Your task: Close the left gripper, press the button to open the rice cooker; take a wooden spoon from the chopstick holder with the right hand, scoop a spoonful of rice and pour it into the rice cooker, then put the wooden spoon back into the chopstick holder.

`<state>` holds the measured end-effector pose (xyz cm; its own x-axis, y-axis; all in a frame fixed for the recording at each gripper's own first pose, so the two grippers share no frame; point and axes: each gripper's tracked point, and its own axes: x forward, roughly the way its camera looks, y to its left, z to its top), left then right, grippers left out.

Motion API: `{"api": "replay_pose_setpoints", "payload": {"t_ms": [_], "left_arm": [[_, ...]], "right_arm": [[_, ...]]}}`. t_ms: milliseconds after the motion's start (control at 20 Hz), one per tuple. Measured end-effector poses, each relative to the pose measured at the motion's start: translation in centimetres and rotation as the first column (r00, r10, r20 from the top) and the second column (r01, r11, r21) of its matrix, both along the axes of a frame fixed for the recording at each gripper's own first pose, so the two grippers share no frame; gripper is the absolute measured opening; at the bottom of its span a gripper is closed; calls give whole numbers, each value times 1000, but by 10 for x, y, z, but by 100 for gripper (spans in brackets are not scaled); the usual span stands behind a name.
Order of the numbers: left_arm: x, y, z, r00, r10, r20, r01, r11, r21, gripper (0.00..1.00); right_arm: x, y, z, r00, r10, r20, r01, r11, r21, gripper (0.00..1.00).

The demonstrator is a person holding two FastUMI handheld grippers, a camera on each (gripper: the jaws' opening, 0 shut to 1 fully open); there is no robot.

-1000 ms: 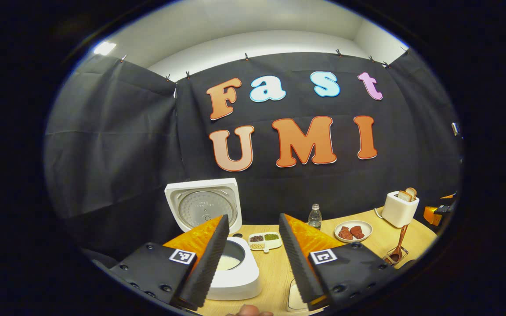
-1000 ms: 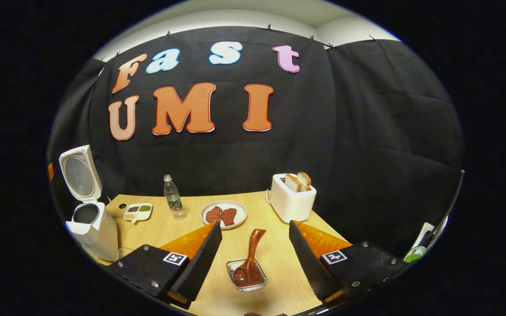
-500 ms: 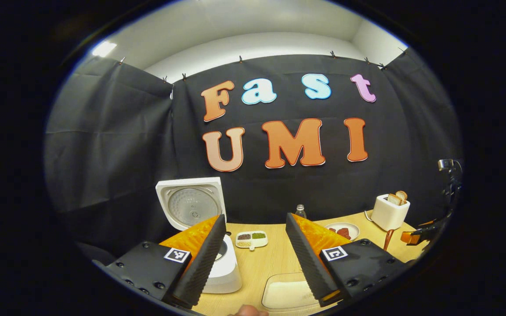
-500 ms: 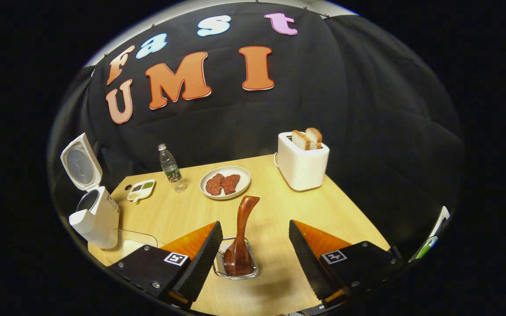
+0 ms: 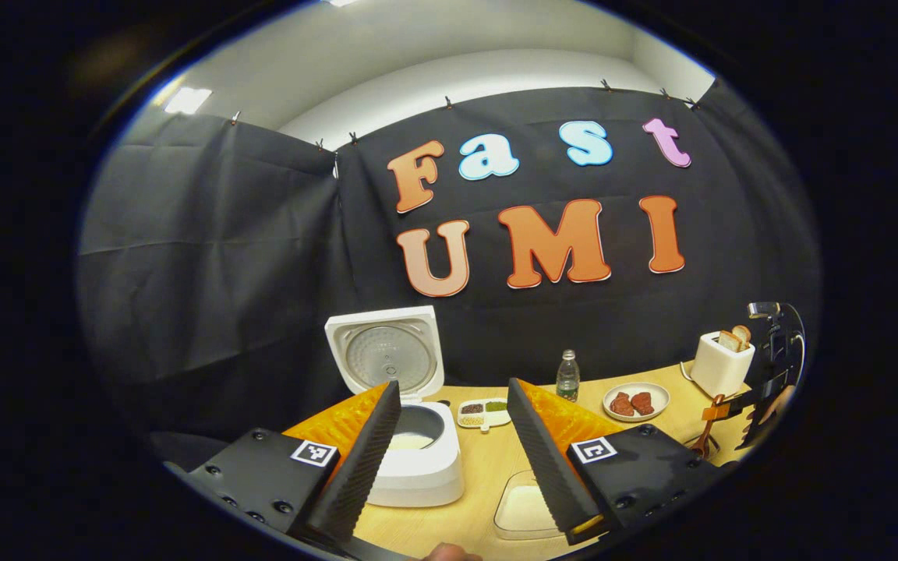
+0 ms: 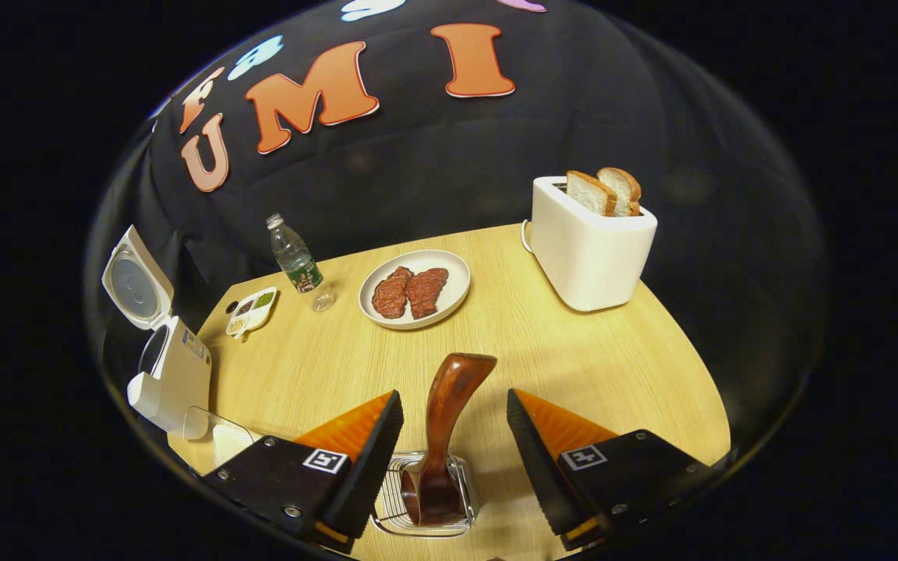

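Right gripper (image 6: 449,432) has dropped closer, apparently straddling wooden spoon (image 6: 443,436).

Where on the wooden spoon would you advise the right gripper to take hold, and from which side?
Grip the wooden spoon on its upright handle, above the wire chopstick holder, where its bowl sits. Come down from above: the open right gripper already has a finger on either side of the handle, so closing there looks best.

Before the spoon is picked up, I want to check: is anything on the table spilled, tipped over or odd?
Nothing stands out. The spoon leans in its holder, the cooker stands open, the bottle and toaster stand upright; no spill.
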<state>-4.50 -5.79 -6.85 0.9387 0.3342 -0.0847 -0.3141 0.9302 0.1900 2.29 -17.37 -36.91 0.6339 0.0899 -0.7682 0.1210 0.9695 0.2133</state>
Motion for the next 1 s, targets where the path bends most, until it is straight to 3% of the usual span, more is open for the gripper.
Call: {"api": "replay_pose_setpoints", "payload": {"t_ms": [100, 250, 350, 450, 500, 550, 600, 650, 800, 850, 1000], "left_arm": [[-4, 2, -2, 1000, 15, -7, -15, 1000, -4, 89], [-6, 1, 1, 1000, 13, -6, -13, 1000, 9, 98], [-5, -1, 3, 1000, 3, -5, -3, 1000, 17, 94], [-3, -3, 3, 1000, -11, -2, 11, 1000, 14, 89], [-2, -3, 2, 1000, -17, 1, 17, 1000, 12, 94], [-1, -3, 2, 1000, -22, 3, 22, 1000, 9, 89], [1, -3, 2, 1000, -29, 4, 29, 1000, 3, 94], [2, -2, 0, 999, -35, 4, 35, 999, -3, 94], [10, 0, -5, 998, -59, 4, 59, 998, -24, 89], [12, 2, -6, 998, -66, 1, 66, 997, -28, 89], [19, 3, -9, 995, -97, -4, 97, 994, -40, 89]], "right_arm": [[5, 4, -12, 999, -11, -31, 12, 1000, 22, 76], [9, 10, -26, 997, -26, -71, 31, 997, 74, 69], [10, 8, -34, 995, -47, -85, 53, 996, 72, 64], [5, 10, -36, 992, -65, -107, 75, 993, 94, 48], [3, 11, -35, 991, -82, -108, 95, 989, 117, 35], [0, 11, -32, 988, -108, -108, 122, 984, 133, 30], [-1, 8, -30, 985, -138, -100, 151, 979, 138, 21], [-5, 7, -27, 984, -154, -88, 165, 976, 143, 24], [-19, 6, -11, 979, -201, -28, 203, 966, 158, 19], [-26, 7, -6, 977, -213, -9, 211, 964, 162, 23], [-42, 10, 5, 970, -237, 45, 228, 961, 156, 22]]}}
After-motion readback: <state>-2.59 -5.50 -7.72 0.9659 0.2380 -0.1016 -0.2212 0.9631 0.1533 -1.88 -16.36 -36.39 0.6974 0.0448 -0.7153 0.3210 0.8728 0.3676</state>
